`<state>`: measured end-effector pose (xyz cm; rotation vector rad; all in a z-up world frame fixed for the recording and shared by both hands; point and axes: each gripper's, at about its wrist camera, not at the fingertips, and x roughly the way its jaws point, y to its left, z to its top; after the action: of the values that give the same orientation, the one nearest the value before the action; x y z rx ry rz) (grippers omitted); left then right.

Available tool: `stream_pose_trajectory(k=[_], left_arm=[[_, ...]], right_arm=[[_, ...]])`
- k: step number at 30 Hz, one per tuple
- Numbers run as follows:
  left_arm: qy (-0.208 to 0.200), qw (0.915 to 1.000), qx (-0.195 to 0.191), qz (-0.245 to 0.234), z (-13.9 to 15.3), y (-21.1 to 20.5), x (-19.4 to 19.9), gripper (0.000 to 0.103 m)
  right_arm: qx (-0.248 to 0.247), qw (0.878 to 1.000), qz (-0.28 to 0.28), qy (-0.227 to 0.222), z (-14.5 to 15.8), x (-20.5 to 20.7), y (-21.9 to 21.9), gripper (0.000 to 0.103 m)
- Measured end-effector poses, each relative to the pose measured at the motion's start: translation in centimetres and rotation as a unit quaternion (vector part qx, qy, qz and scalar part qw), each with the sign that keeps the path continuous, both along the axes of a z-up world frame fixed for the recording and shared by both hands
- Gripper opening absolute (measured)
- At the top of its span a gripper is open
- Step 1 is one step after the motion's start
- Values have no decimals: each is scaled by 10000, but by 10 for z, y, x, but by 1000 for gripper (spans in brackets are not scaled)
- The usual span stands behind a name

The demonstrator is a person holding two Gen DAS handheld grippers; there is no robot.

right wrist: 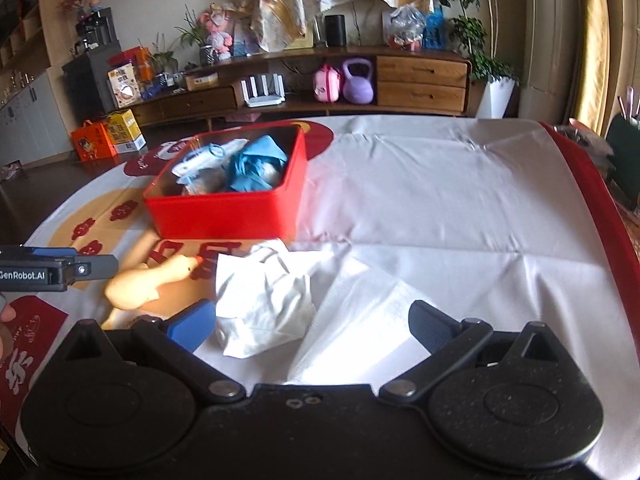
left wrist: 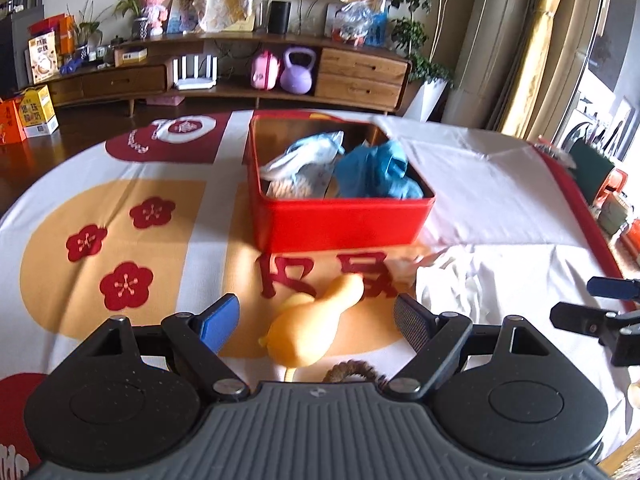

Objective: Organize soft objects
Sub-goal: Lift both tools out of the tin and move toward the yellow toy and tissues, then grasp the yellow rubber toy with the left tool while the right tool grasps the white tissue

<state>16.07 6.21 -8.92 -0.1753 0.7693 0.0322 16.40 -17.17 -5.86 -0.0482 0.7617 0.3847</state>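
A red tin box (left wrist: 344,222) stands on the table and holds a blue cloth (left wrist: 380,172) and a pale blue-white soft item (left wrist: 304,158); it also shows in the right wrist view (right wrist: 224,216). A yellow soft toy (left wrist: 316,328) lies in front of the box. My left gripper (left wrist: 316,322) is open, with its fingers on either side of the toy and not touching it. A crumpled white cloth (right wrist: 264,304) lies to the toy's right. My right gripper (right wrist: 312,324) is open with the cloth between its fingers, nearer the left one.
A brown woven ring (left wrist: 352,372) lies just under my left gripper. The table has a white cloth (right wrist: 440,200) with red and orange prints. A wooden sideboard (left wrist: 240,76) stands beyond the table. The table's red edge (right wrist: 592,184) runs along the right.
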Motion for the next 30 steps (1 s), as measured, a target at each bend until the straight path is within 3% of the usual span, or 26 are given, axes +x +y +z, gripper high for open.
stream_pose_trajectory(k=[13, 21, 26, 30], left_arm=[[484, 9988, 60, 66, -40, 0, 18, 85], [540, 9983, 214, 91, -52, -1, 28, 84], [485, 9984, 277, 96, -55, 0, 31, 84], [475, 9985, 271, 25, -54, -3, 34, 70]], right_arm=[[-49, 9981, -500, 352, -32, 26, -8, 99], [-17, 9956, -756, 554, -47, 42, -13, 90], [-4, 9951, -779, 611, -52, 44, -12, 79], [11, 9952, -753, 625, -54, 45, -12, 72]])
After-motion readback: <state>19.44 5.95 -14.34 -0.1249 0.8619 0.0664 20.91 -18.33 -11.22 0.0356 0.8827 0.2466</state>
